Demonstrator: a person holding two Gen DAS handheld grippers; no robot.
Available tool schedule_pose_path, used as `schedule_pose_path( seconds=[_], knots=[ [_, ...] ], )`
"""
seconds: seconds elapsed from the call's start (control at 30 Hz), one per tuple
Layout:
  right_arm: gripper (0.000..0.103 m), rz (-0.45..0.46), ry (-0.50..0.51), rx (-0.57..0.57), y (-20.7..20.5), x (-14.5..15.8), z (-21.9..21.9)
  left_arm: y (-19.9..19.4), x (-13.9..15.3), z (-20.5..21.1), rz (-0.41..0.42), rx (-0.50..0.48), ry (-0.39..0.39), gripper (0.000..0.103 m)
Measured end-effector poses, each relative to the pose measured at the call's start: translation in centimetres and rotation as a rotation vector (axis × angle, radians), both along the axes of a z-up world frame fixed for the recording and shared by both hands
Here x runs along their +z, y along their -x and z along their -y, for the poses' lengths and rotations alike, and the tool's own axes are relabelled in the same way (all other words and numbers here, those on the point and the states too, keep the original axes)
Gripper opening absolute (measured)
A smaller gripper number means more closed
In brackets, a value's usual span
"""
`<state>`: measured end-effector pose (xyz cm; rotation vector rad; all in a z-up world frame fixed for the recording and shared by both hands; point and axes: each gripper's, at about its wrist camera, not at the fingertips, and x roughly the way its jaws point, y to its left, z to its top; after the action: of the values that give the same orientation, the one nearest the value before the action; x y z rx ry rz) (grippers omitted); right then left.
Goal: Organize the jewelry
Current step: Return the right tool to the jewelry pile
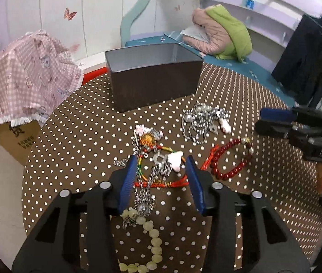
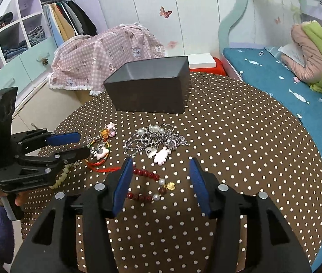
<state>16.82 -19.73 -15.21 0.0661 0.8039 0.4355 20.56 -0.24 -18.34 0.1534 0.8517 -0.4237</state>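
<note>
1. Left wrist view, lower centre: the left gripper stands partly open, its blue pads either side of a tangled pile of chains and cords; no squeeze shows.
2. Pale beads trail below it.
3. Centre top: the dark box sits on the dotted table.
4. Right of centre: a silver chain heap, then the red bracelet.
5. Right wrist view: the right gripper is partly open, the red bracelet lying between its pads, not gripped.
</note>
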Motion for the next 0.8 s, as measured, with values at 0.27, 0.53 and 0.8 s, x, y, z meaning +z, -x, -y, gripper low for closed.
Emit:
schedule_pose_path(
  seconds=[0.27,0.53,0.8],
  knots=[
    [0.053,0.001,-0.021,0.004,0.4,-0.1,0.1,-0.3,-0.7,0.0,-0.014,-0.008,0.009,0.037],
    [0.056,-0.008,-0.033,0.003,0.6,-0.5,0.4,-0.7,-1.2,-1.0,-0.025,-0.007,-0.010,0.027],
    [0.057,-0.011,-0.035,0.010,0.6,-0.5,0.2,-0.5,-1.7,-0.9,-0.023,-0.023,-0.044,0.014]
  ],
)
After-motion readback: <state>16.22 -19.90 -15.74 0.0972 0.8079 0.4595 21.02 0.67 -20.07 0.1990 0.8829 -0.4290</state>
